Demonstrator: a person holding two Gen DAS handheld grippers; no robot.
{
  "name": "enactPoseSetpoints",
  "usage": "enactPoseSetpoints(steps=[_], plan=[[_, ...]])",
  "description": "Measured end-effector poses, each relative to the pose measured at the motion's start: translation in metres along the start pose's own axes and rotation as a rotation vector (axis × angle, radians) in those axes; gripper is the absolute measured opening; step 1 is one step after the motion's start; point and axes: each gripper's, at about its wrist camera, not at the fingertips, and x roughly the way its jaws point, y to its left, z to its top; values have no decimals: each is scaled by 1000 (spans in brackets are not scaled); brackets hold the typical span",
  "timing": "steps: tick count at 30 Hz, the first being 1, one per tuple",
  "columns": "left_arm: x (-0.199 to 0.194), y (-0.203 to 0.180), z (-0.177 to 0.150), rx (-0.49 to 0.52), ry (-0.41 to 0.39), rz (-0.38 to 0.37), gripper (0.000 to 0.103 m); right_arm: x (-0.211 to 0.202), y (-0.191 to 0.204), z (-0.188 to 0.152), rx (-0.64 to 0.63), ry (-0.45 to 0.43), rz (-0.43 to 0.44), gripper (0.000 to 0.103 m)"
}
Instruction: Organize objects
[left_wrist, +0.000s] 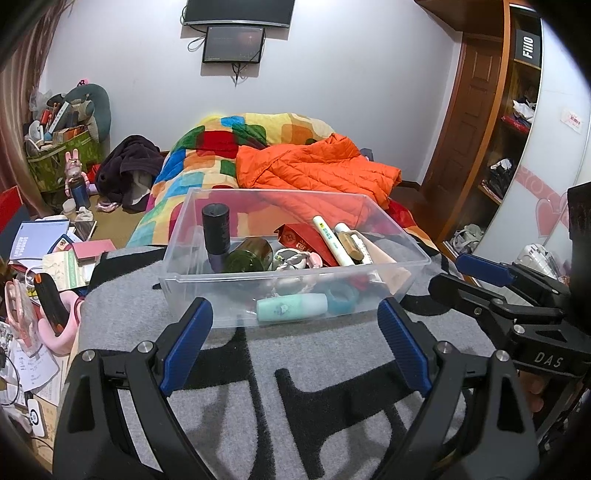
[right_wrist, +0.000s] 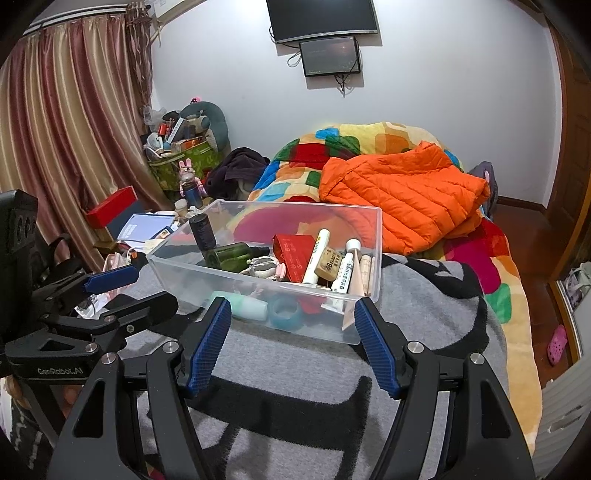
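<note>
**Clear bin on grey blanket, both grippers wide and empty**

Clear plastic bin (left_wrist: 295, 258) sits on grey-and-black blanket (left_wrist: 332, 369) at the near end of the bed, just ahead of both grippers. Its long axis runs left-right across the left wrist view; in the right wrist view it is skewed, near-right corner closest.

Contents:
- Black-capped dark bottle (left_wrist: 216, 230), upright, back-left corner.
- Dark green bottle (left_wrist: 249, 254) lying on its side, base toward the left camera, next to the black-capped one.
- Red box (right_wrist: 293, 254) mid-bin, tilted.
- 2 white tubes (right_wrist: 316, 254) (right_wrist: 345, 266) leaning roughly front-to-back, caps toward the far wall, right of the red box.
- Tan block (right_wrist: 328, 264) between the tubes.
- Mint tube (left_wrist: 291, 308) lying along the front wall, long axis left-right.
- Teal ring (left_wrist: 343, 297) just right of the mint tube, against the front wall.
- Small white-and-pink items mid-bin, too jumbled to name.

Left gripper (left_wrist: 295, 343): fingers spread wide, nothing between them, just short of the bin's front wall. Right gripper (right_wrist: 293, 343): also spread wide, empty, tips near the front wall, contact unclear.

Orange puffer jacket (left_wrist: 314, 166) lies on the multicolour quilt (left_wrist: 207, 155) behind the bin.
</note>
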Motion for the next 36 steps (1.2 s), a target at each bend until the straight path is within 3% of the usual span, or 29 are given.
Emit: enactPoseSetpoints(steps=[36], plan=[[-5,0,2,-10,22,-15,93,-6,0,7,-11,-18,-9,73]])
